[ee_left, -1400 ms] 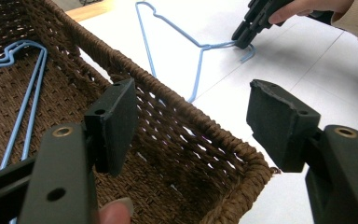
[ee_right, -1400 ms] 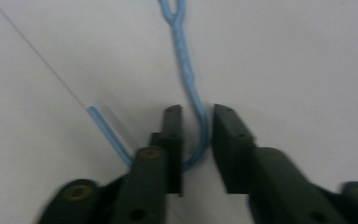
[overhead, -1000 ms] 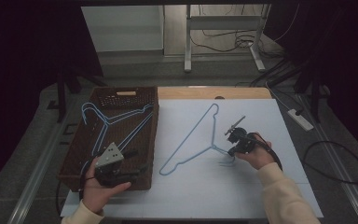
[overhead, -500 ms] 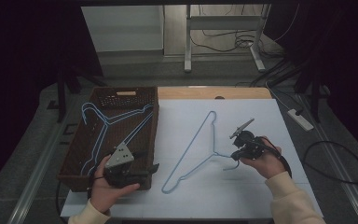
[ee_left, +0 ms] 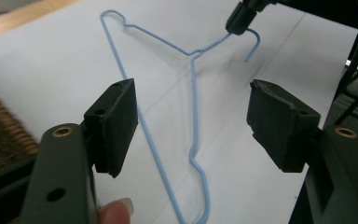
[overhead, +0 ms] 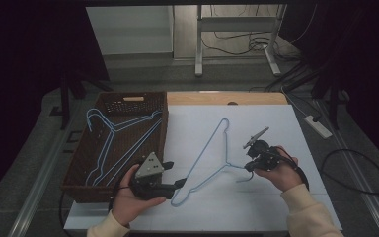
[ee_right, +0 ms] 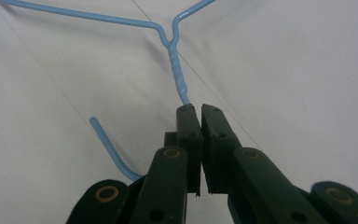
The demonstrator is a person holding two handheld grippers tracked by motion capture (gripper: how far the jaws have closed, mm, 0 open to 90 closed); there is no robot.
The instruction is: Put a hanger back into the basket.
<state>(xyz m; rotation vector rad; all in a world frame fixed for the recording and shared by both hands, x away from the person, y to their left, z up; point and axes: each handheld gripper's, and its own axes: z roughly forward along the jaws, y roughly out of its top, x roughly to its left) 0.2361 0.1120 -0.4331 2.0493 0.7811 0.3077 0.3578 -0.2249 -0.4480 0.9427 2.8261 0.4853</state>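
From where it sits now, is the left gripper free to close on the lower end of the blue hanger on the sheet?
Probably yes. The left gripper is open, and the hanger runs bare across the white sheet between its jaws. Nothing lies between them. The right gripper is shut on the hanger's twisted neck, at the far end.

I counted three blue wire hangers in all. One hanger lay alone on the white sheet, and the other two hangers lay together inside the one brown wicker basket; they overlapped, so I went by their two hooks at the far left corner. I had two grippers in play: the left gripper and the right gripper, each with two black jaws. I saw two hands, one to each gripper. There was one white sheet over the one table. On the floor I made out one white power strip.
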